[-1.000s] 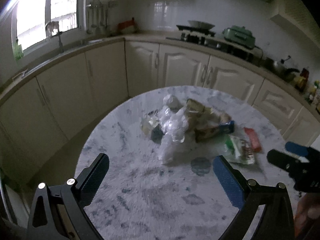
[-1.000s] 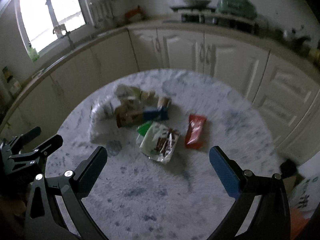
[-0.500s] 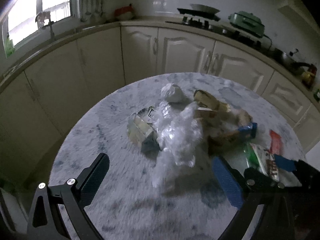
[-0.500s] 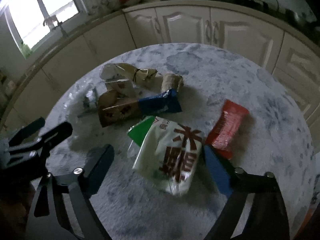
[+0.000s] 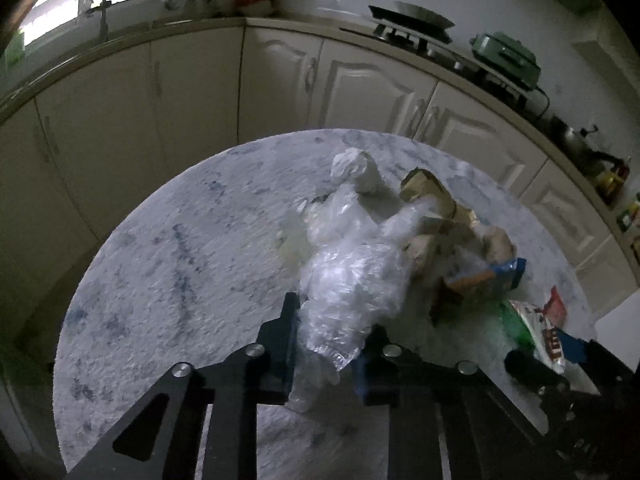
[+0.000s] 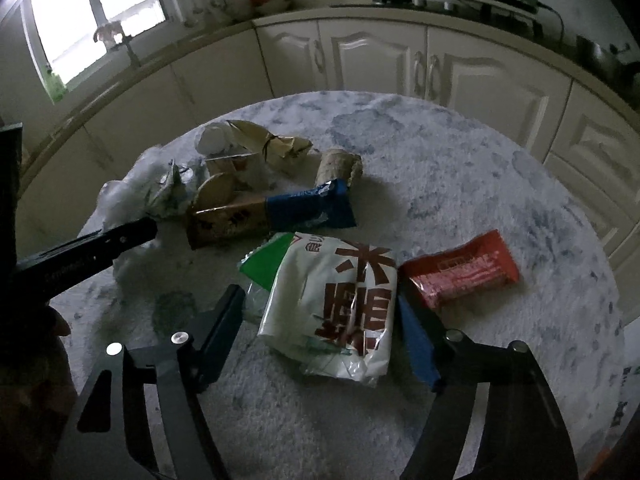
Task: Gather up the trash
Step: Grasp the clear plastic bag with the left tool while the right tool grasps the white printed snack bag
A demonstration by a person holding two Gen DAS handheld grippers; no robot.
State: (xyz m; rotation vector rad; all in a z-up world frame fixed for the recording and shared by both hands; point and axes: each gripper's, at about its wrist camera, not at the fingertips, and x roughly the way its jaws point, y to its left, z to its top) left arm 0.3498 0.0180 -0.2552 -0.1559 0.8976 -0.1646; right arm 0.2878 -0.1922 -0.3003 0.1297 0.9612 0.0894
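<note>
Round marble table [image 5: 168, 264]: the near-left half lies bare to the rim, with white cabinets [image 5: 360, 92] curving behind the far edge. In the right wrist view, bare surface runs along the right and near sides.

Left gripper [image 5: 326, 344]: jaws narrowed onto the lower end of a crumpled clear plastic bag [image 5: 352, 276], both fingers pressing its sides. The bag is translucent, heavily wrinkled, and stretches away from the jaws toward a white crumpled wad [image 5: 354, 170] and a gold wrapper [image 5: 430, 196] in the pile.

Right gripper [image 6: 320, 320]: jaws partly open, straddling a white packet [image 6: 340, 304] printed with large brown characters; the right finger touches its edge, while the left finger stands just apart from it. A green wrapper [image 6: 266, 260] protrudes beneath the packet's left side. A red wrapper [image 6: 464, 272] lies just beside the right finger. A blue-and-brown wrapper [image 6: 272, 212] lies behind the packet, flat on the table.
</note>
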